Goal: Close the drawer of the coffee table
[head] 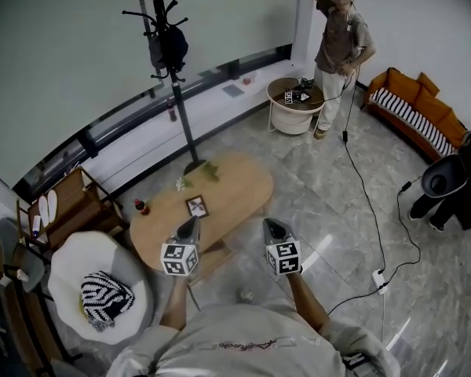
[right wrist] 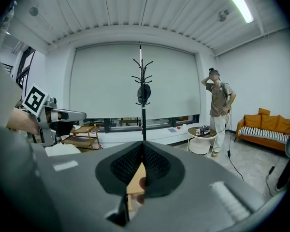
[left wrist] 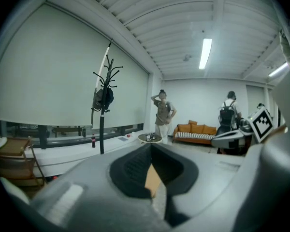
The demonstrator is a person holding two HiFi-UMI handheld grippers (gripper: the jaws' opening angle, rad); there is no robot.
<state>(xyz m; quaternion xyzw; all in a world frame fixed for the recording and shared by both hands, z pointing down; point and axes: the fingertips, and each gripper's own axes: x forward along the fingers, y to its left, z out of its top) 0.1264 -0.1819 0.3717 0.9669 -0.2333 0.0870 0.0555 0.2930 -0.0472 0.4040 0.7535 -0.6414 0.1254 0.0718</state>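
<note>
Both grippers up short of the coffee table – drawer not yet touched

The left gripper (head: 191,226) and right gripper (head: 273,226) are held side by side over the floor, each with jaws pressed together and nothing between them, pointing at the oval wooden coffee table (head: 235,181) just ahead. The drawer (head: 213,255) looks to be the tan panel jutting out from under the table's near edge, just beside the left gripper and below it – hard to make out fully. I'd call this the approach: neither gripper is on the drawer front. The next move calls for dropping the closed jaw tips to the height of the drawer face, setting them flat against it, then pushing straight and level toward the table so that it slides home without skewing.
</note>
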